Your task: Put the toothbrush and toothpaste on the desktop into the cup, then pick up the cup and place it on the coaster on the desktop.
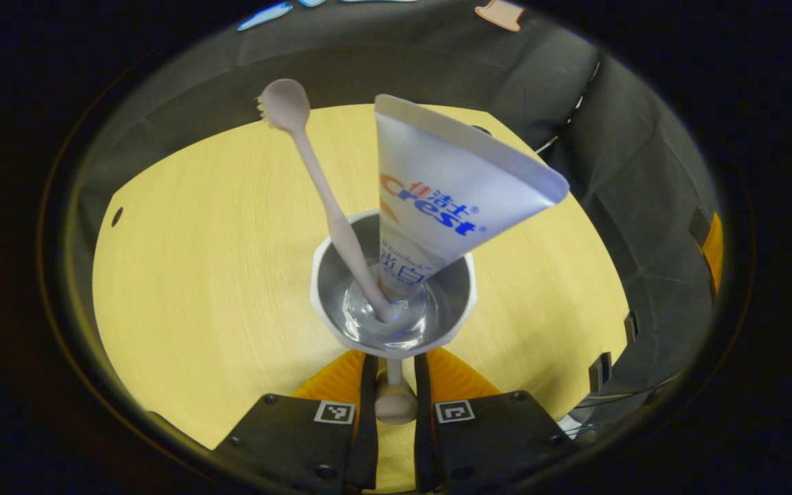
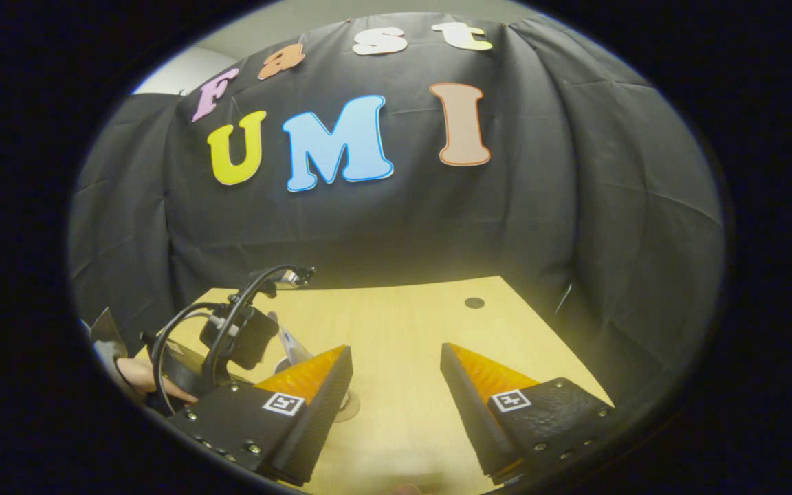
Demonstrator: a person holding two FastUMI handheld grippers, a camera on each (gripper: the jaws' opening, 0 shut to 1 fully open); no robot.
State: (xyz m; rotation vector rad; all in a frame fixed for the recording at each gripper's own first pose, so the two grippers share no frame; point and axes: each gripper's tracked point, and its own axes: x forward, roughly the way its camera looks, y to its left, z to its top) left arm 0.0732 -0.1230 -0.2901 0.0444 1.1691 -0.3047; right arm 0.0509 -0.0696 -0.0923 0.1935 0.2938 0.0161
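**A:** so where's the cup sitting right now?

**B:** Dead ahead of the left gripper, looking down into it from above. The brush and the paste are both standing in it already, so I'd say the first half of the job is done. The left fingers are sitting nearly closed on a thin stem and knob at the cup's near side, which I'm guessing is its handle. They're flanking it tight, but I can't tell for sure if both are actually pressing.

**A:** which way is stuff pointing?

**B:** The cup's axis is running upright, mouth toward the camera. The brush is leaning up and to the left in the left gripper view, head at the top, foot at the cup's bottom. The paste is standing cap down, with the flat crimped end fanning out up and right over the rim. The load is tall and leaning both ways, so I'm thinking any tilt on the lift could tip something out.

**A:** and the other hand?

**B:** The right gripper is hanging wide open over the table, holding nothing. The left one is way nearer the cup. In the right gripper view, something round and flat is peeking out by its left finger, maybe the coaster, can't say.
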